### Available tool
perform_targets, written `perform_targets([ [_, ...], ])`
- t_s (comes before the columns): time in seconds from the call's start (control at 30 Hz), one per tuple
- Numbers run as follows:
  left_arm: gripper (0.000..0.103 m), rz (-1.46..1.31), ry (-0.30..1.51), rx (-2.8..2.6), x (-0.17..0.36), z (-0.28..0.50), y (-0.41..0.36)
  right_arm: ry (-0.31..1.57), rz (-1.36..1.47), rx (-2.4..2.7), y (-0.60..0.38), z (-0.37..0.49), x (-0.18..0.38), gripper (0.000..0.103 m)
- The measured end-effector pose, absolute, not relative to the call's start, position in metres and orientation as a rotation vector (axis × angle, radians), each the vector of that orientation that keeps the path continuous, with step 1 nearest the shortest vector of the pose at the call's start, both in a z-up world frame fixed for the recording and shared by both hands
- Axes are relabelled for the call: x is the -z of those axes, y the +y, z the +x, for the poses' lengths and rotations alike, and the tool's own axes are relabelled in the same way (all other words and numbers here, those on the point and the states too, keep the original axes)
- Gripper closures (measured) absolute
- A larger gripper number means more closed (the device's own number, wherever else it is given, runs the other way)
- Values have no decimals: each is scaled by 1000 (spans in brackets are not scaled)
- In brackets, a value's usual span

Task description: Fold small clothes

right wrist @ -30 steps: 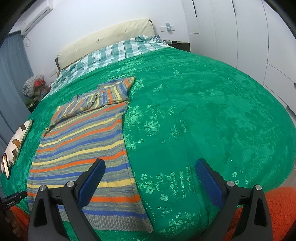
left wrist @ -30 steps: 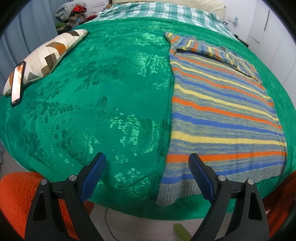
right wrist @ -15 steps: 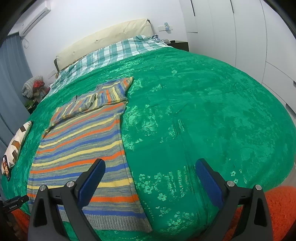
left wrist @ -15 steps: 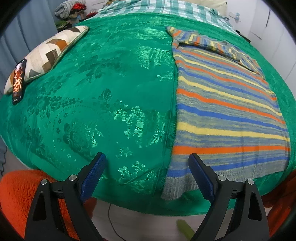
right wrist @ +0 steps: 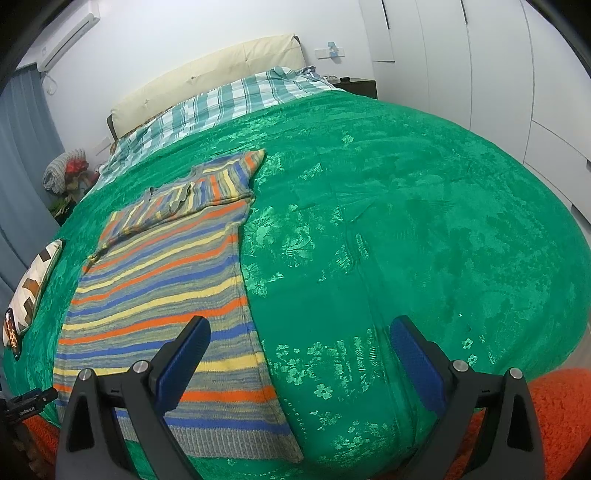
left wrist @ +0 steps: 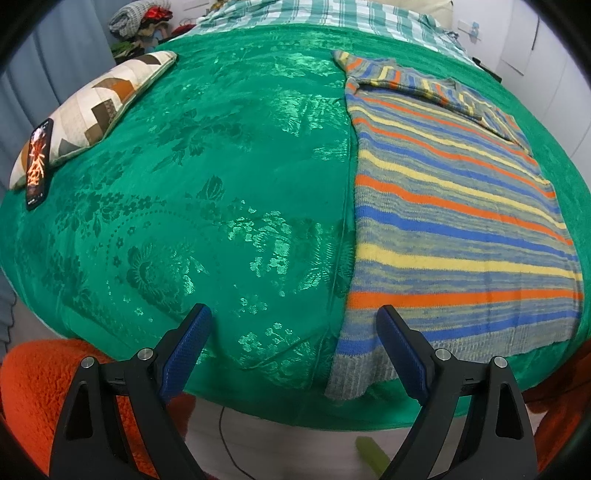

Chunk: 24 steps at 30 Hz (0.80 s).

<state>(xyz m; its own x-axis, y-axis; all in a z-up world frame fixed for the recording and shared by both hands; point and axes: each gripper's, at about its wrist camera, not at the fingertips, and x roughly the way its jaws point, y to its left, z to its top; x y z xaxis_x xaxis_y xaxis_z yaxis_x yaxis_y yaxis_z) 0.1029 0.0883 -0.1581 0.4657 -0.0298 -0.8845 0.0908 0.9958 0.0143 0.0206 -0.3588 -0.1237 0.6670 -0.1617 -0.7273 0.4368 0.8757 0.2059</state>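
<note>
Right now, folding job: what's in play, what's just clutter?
In play:
- striped sweater, flat on the green bedspread, sleeves already folded in
- left gripper, open, empty
- right gripper, open, empty

Clutter:
- patchwork pillow
- phone leaning on it
- clothes heap in the corner

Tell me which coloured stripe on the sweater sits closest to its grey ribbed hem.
The blue stripe on the striped sweater. It borders the grey ribbed hem directly; the nearest orange stripe and yellow stripe lie farther up.
</note>
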Motion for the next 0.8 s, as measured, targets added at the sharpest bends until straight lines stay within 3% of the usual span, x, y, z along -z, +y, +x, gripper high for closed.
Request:
perform_targets([
  [0.2,13,27,1118,144,161,103,90,917,442,179,-374,31,117,6],
  [0.33,38,-19,1191,252,174,103,81,1176,501,-23,-370,36,141,6],
  [0.4,39,24,1194,259,177,101,73,1225,471,-72,-359,36,151,11],
  [0.47,51,60,1192,275,177,98,66,1238,440,-93,-349,37,159,16],
  [0.5,54,64,1193,278,176,97,65,1241,445,-102,-346,39,164,24],
  [0.53,65,83,1191,273,176,95,62,1252,453,-111,-345,40,169,31],
  [0.57,91,101,1199,282,177,94,60,1294,450,-113,-343,43,179,41],
  [0.63,96,118,1227,291,181,93,56,1345,438,-77,-345,44,191,69],
  [0.67,97,126,1224,289,181,93,55,1354,446,-82,-345,44,192,99],
  [0.8,99,5,1244,345,165,93,65,1294,543,-124,-355,40,172,98],
])
